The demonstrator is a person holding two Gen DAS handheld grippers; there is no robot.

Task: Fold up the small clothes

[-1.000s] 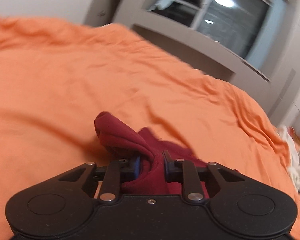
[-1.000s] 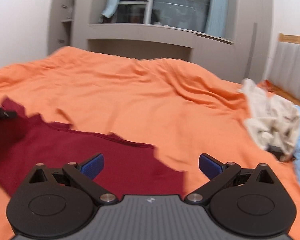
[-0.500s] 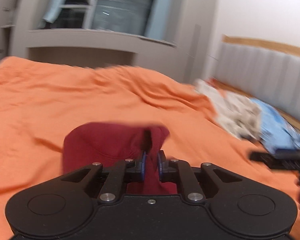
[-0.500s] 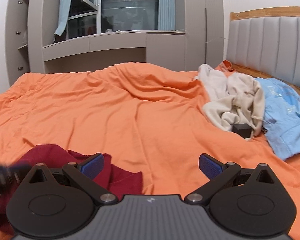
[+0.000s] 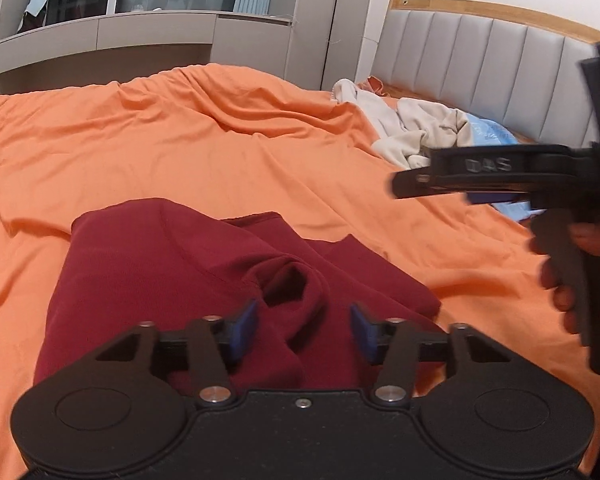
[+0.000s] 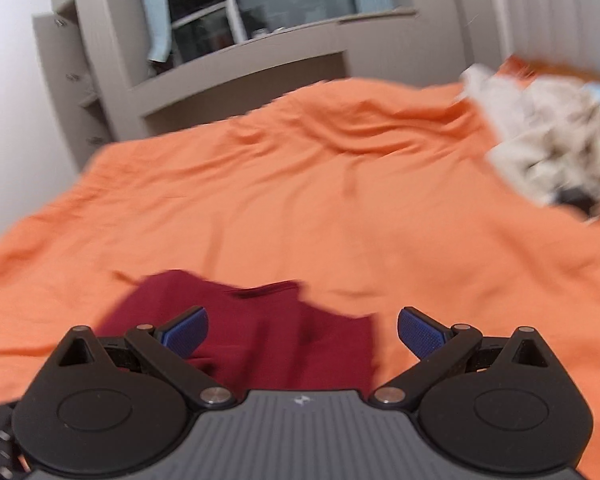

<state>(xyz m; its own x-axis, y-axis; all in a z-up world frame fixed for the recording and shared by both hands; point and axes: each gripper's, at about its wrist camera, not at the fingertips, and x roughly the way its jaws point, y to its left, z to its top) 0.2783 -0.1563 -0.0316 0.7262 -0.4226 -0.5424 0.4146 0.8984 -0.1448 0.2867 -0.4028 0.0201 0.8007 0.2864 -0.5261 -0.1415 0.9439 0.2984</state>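
Observation:
A dark red garment [image 5: 172, 272] lies crumpled on the orange bed cover [image 5: 180, 152], with a raised fold between my left fingers. My left gripper [image 5: 303, 330] is open just over that fold, pads apart on either side of it. My right gripper [image 6: 303, 332] is open and empty, above the near edge of the same red garment [image 6: 268, 340]. It also shows from the side in the left wrist view [image 5: 500, 176], held by a hand at the right.
A heap of cream clothes [image 5: 412, 128] and a light blue item [image 5: 492, 132] lie by the grey padded headboard [image 5: 480, 68]. Grey cabinets and a window [image 5: 160, 8] stand beyond the bed. In the right wrist view the cream heap [image 6: 552, 152] is at far right.
My left gripper has opened and let go of the red garment, which now lies on the bed. The right gripper has swung over the garment, staying open.

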